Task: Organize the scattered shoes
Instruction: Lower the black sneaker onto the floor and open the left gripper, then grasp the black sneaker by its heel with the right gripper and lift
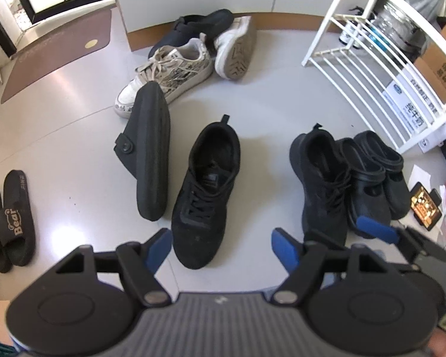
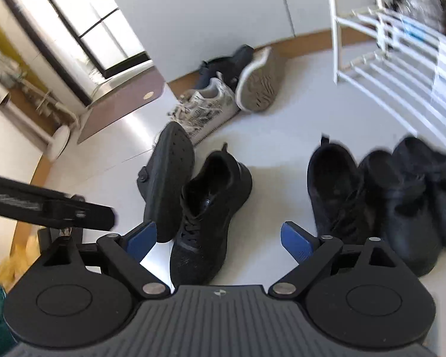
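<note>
Pale glossy floor with scattered shoes, white rack — both grippers, left gripper and right gripper, seemingly wide, empty.

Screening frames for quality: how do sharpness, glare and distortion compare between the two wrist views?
Left wrist view: sharp, with the white shoe rack bowed by the fisheye and window glare on the floor. Right wrist view: motion-blurred, worst on the black clogs at right.

You've got a black lace-up sneaker mid-floor, a matte black clog tipped w/ ribbed sole showing. Beige/white printed sneaker behind; its mate shows a tan zigzag sole. Black slides carry gold "Bear" lettering. White rack, brown mat, blue gripper pads.
</note>
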Demonstrator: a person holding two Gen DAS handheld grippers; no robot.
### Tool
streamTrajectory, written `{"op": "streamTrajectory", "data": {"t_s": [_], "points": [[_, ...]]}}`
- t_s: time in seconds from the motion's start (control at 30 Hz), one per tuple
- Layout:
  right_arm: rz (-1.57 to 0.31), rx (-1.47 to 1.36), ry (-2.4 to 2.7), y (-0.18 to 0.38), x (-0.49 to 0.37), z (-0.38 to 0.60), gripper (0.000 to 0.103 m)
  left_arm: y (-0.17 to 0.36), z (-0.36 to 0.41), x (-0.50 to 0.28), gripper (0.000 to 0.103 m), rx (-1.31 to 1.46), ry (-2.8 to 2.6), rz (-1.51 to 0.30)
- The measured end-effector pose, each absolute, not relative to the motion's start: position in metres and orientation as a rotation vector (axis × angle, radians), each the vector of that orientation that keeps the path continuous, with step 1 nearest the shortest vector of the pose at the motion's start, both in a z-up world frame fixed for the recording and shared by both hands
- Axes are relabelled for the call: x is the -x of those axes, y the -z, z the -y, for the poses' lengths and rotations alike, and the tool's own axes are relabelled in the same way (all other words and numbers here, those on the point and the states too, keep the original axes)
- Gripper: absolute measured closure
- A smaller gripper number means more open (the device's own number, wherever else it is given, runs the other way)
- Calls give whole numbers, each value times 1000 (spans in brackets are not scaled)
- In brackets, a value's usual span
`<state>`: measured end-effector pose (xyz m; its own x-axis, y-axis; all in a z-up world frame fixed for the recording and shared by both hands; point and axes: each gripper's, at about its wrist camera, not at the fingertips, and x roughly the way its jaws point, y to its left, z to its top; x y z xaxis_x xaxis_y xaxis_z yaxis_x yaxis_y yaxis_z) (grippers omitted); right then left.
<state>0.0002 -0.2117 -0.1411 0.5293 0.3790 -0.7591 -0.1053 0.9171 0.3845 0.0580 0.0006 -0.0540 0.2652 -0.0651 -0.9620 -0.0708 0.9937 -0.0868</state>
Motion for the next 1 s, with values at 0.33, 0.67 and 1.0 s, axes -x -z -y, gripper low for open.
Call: {"op": "streamTrajectory", "data": {"t_s": [0.33,0.67,1.0], "points": [[-912,-331,-300,204,-17,197,10,80,-35,-70,27,293,-103,-1314],[-1047,-392,-338,286,-30,146,26,110,-49,-93,28,284,-159,-1374],[-1032,-395,-317,318,-41,138,59,114,-42,-100,29,303,-117,-1377]]}}
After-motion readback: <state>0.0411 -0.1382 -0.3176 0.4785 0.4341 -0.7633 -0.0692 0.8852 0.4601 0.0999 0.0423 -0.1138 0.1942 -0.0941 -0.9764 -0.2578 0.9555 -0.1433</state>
